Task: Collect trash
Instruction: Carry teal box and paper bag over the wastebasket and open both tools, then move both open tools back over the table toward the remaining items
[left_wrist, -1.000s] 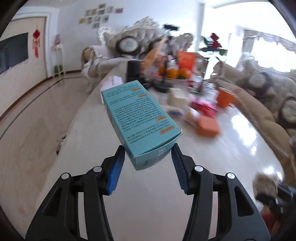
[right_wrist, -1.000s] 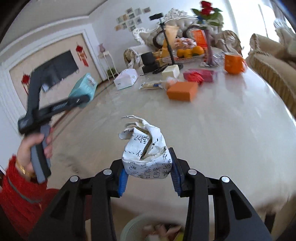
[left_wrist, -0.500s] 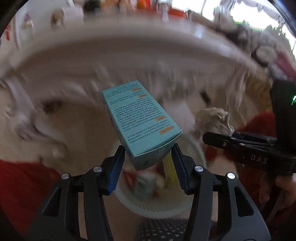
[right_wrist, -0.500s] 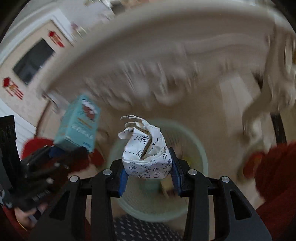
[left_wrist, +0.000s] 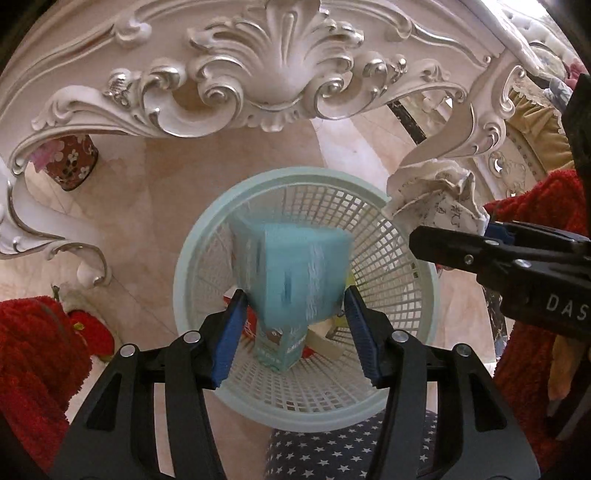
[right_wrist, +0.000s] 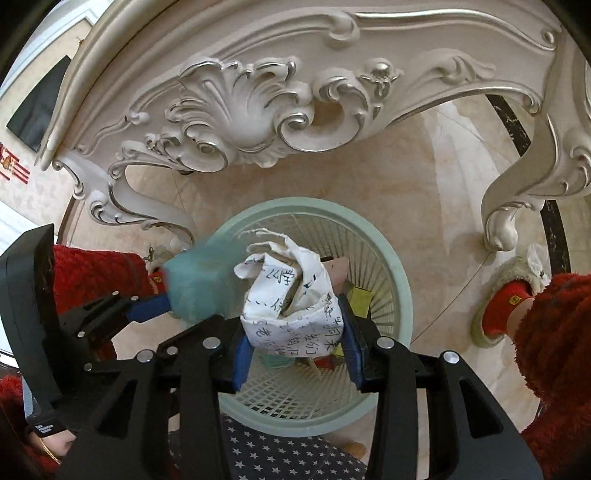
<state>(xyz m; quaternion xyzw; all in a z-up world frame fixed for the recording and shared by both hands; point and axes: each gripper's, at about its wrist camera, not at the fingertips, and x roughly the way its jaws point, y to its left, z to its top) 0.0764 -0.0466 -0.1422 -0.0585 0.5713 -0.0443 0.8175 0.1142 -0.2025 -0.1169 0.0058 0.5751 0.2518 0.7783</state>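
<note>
A pale green mesh basket (left_wrist: 184, 280) stands on the floor under both grippers. My left gripper (left_wrist: 294, 295) points down over it with its jaws opening. The teal box (left_wrist: 295, 266) is blurred between the blue pads, with small gaps on each side, slipping toward the basket. My right gripper (right_wrist: 293, 325) also hangs above the basket (right_wrist: 399, 280), and its jaws are opening too. The crumpled written-on paper (right_wrist: 291, 295) still sits between its pads and touches both. In the right wrist view the box (right_wrist: 195, 288) is a teal blur at the left. The paper (left_wrist: 436, 195) shows at the right in the left wrist view.
A carved white table apron (left_wrist: 273, 66) and curled leg (right_wrist: 506, 221) arch over the basket. A red floral pot (left_wrist: 70, 162) stands on the tiled floor behind. Star-patterned fabric (left_wrist: 332, 454) lies at the near rim. Red sleeves and a red slipper (right_wrist: 506, 306) flank it. Scraps lie inside.
Both grippers swung down from the tabletop to above the basket. The left jaws widened and the teal box started sliding out. The paper stays between the right pads.
</note>
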